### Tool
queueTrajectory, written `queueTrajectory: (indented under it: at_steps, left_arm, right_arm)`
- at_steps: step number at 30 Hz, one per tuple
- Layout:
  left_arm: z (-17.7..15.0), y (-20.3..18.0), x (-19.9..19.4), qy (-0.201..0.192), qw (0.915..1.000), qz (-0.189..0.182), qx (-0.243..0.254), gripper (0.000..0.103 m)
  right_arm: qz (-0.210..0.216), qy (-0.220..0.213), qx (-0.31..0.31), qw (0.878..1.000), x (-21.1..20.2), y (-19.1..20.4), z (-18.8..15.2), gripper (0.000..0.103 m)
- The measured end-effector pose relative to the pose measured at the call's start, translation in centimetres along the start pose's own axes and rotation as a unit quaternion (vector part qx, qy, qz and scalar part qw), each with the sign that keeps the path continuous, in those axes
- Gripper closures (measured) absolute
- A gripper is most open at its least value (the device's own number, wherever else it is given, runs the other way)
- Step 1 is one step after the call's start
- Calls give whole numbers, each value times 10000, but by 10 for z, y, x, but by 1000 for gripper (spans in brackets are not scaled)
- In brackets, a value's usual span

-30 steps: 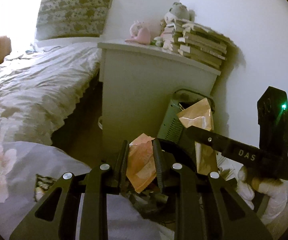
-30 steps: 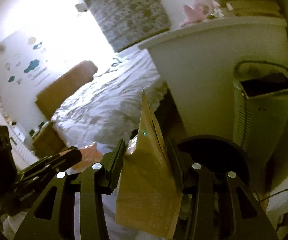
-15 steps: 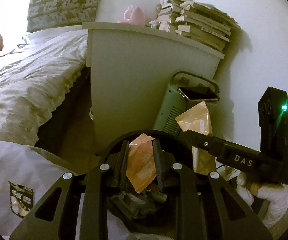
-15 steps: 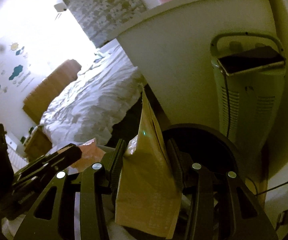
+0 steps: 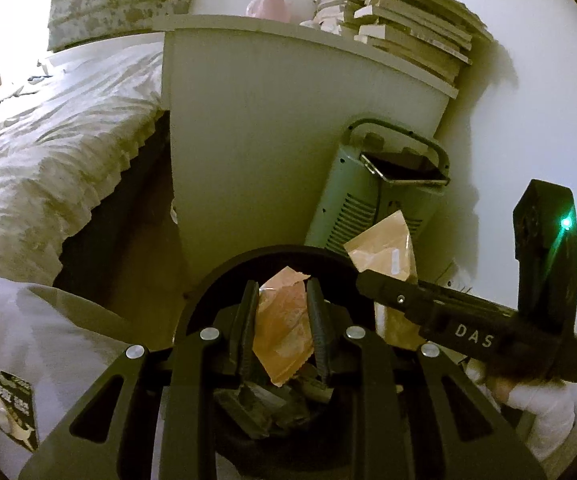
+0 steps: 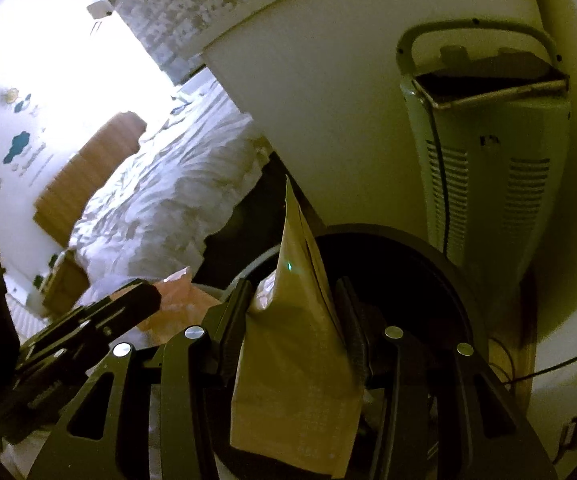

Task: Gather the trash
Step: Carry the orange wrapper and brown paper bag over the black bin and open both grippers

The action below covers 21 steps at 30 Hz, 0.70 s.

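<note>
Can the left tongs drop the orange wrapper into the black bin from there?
Probably yes. The left tongs hold the orange wrapper right over the black bin, and nothing blocks its open mouth.

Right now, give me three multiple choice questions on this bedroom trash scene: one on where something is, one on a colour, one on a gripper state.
1. Where is the black bin?
A. on the bed
B. on the floor by the white cabinet
C. on the book stack

2. What colour is the wrapper in the left gripper?
A. orange-pink
B. blue
C. black

3. What is the right gripper doing?
A. hanging empty
B. gripping a phone
C. gripping a tan pouch

Answers: B, the bin's rim meets the cabinet's base; A, seen between the fingers; C, both fingers press it.
</note>
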<state>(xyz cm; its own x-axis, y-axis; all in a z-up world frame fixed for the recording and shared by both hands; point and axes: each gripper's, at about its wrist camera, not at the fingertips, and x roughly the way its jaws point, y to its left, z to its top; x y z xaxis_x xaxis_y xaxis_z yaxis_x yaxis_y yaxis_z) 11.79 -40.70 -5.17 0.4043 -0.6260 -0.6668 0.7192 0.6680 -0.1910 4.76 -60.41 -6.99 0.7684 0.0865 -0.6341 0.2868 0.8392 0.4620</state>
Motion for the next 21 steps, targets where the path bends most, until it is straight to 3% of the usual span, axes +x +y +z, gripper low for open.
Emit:
queueTrajectory:
  at_steps: [9, 13, 17, 21]
  left_arm:
    - [0, -3, 14, 113, 9999, -10, 6, 78]
    - [-1, -3, 18, 175, 9998, 25, -6, 71]
    - [-1, -4, 20, 218, 9997, 66, 3, 67]
    - [-2, -4, 15, 148, 9998, 153, -5, 41]
  right_arm:
    - [-66, 97, 80, 9999, 7, -7, -4, 58]
    - [-117, 167, 126, 9997, 8, -8, -6, 56]
    - [-182, 173, 188, 9995, 8, -11, -8, 41]
    - [-198, 152, 249, 9994, 5, -14, -9, 38]
